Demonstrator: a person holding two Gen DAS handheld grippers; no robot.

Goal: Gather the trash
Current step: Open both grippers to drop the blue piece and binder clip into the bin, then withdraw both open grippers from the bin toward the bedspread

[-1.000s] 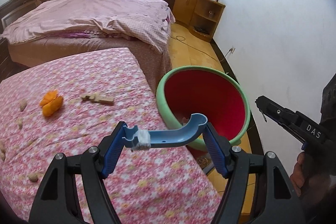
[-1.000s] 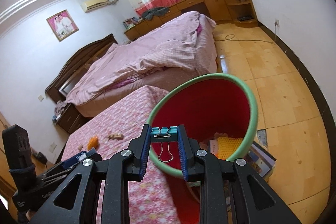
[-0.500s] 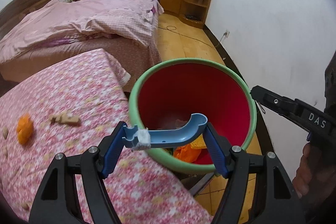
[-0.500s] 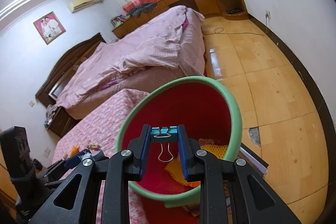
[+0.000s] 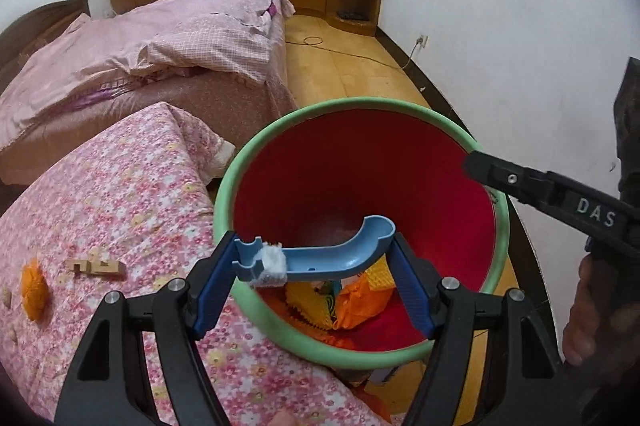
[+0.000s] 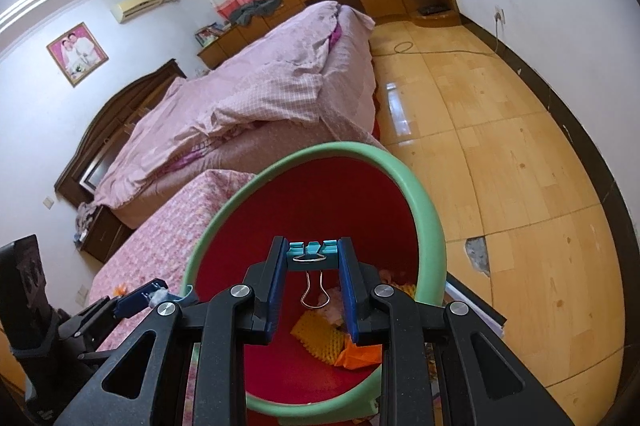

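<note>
My left gripper (image 5: 314,258) is shut on a curved blue plastic track piece (image 5: 332,252) with a white tuft stuck on its left end, and holds it over the mouth of a red bin with a green rim (image 5: 400,106). My right gripper (image 6: 313,256) is shut on a teal binder clip (image 6: 313,254) whose wire handle hangs down, also over the bin (image 6: 430,226). Yellow and orange scraps (image 5: 360,298) lie at the bin's bottom. In the left wrist view the right gripper's body shows at the right edge, held by a hand.
A floral pink table cover (image 5: 120,194) lies left of the bin, carrying an orange peel (image 5: 35,290), a wooden block piece (image 5: 96,266) and small bits. Behind it stands a bed (image 5: 160,42). Wooden floor (image 6: 500,146) and a white wall lie to the right.
Both grippers have moved forward and down toward the bin, which now fills more of each view. Each keeps hold of its item.
</note>
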